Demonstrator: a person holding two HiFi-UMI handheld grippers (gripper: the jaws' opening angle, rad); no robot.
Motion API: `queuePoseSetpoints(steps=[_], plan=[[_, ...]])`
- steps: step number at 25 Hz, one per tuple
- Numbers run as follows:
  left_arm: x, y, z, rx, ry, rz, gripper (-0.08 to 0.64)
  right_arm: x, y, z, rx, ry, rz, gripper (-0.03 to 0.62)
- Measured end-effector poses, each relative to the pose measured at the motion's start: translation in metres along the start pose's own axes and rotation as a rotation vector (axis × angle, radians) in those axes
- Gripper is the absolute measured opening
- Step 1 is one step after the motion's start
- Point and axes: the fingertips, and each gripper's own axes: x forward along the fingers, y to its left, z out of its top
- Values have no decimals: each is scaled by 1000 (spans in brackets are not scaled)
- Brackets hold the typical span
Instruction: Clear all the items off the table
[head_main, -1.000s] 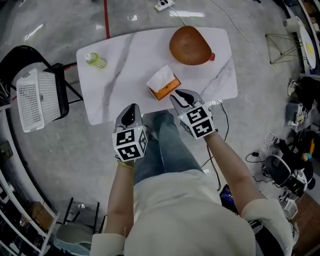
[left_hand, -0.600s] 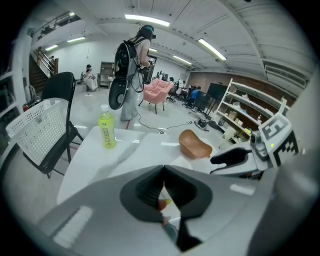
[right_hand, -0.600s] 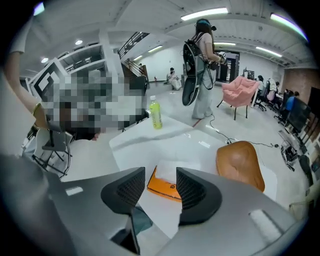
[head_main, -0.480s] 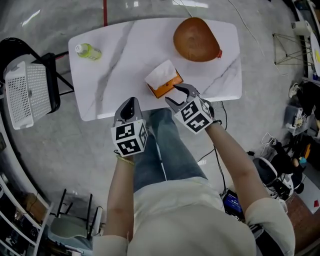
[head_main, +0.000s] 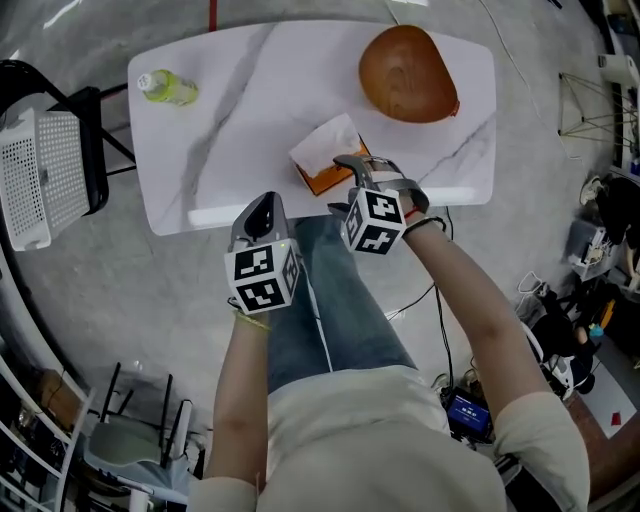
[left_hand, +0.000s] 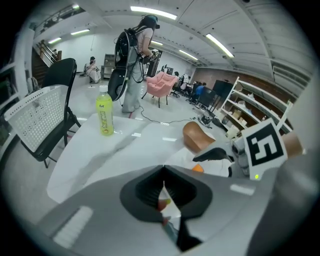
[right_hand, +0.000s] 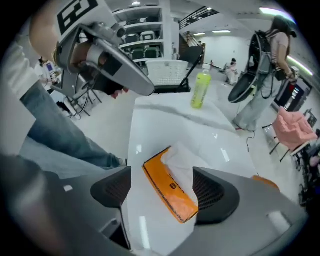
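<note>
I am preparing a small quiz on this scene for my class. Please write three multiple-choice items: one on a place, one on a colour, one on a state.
1. Where on the table does the green bottle stand?
A. at the far corner on the left gripper's side
B. right beside the tissue pack
C. at the near edge on the right

2. What colour is the tissue pack?
A. blue
B. orange
C. black

3. How do the jaws of the right gripper stand?
A. shut on the bottle
B. shut and empty
C. apart, with the tissue pack between them

Key:
1 A: the head view shows the bottle at the far left corner.
2 B: its sides are orange under the white tissue.
3 C: the right gripper view shows the jaws wide apart on either side of the pack; they have just been opening.
</note>
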Motion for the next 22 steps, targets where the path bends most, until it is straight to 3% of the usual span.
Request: queuePoseSetpoints(steps=[5, 22], plan=[[12, 2, -8, -26, 15, 0, 9, 28, 0, -7, -217, 81, 8, 391], [47, 11, -25, -75, 68, 7, 9, 89, -10, -27, -502, 225, 60, 479]])
